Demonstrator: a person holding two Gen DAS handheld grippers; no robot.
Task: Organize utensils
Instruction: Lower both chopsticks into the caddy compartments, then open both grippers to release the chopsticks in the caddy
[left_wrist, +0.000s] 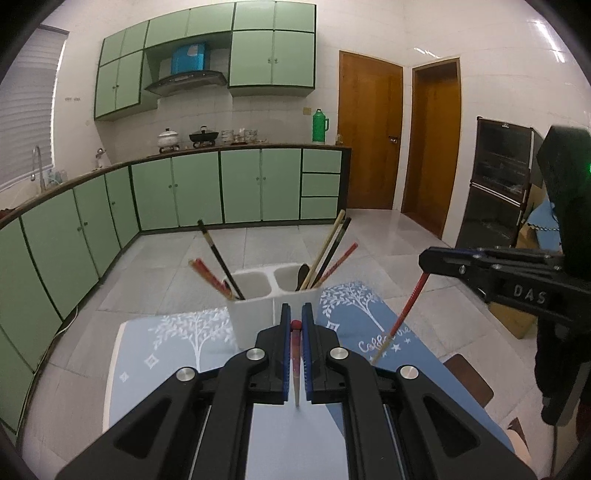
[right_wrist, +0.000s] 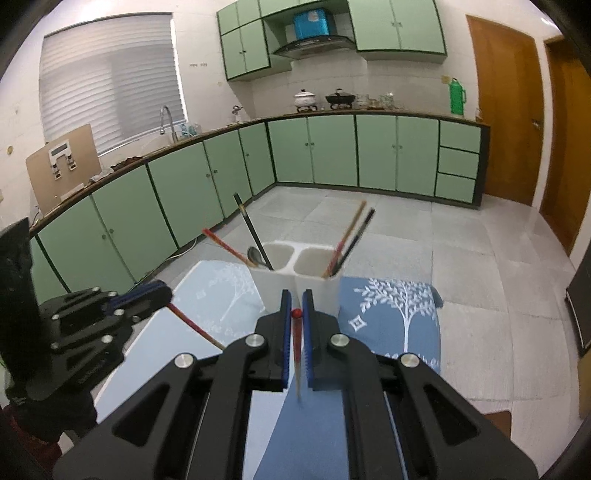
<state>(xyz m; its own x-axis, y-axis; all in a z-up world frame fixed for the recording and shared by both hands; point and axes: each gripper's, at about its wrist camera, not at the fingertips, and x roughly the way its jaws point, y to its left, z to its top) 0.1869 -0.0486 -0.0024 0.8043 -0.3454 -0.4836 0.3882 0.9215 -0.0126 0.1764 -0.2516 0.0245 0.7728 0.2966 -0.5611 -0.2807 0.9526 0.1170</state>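
Observation:
A white two-compartment utensil holder (left_wrist: 255, 317) (right_wrist: 317, 295) stands at the far end of the table, with several chopsticks and a spoon leaning in both compartments. My left gripper (left_wrist: 295, 314) is shut on a red chopstick (left_wrist: 296, 354), which points down toward the cloth just in front of the holder. My right gripper (right_wrist: 296, 301) is shut on another red chopstick (right_wrist: 297, 347), also tip down, just in front of the holder. From the left wrist, the right gripper (left_wrist: 424, 262) hovers to the right with its chopstick (left_wrist: 402, 314) hanging. From the right wrist, the left gripper (right_wrist: 166, 295) is at the left with its chopstick (right_wrist: 195, 326).
The table wears a blue cloth with white trees (left_wrist: 177, 332) (right_wrist: 391, 314). Green kitchen cabinets (left_wrist: 195, 188) line the far wall and left side across tiled floor. A black cabinet (left_wrist: 495, 184) and a cardboard box stand at the right, with a brown stool corner (left_wrist: 469, 376) beside the table.

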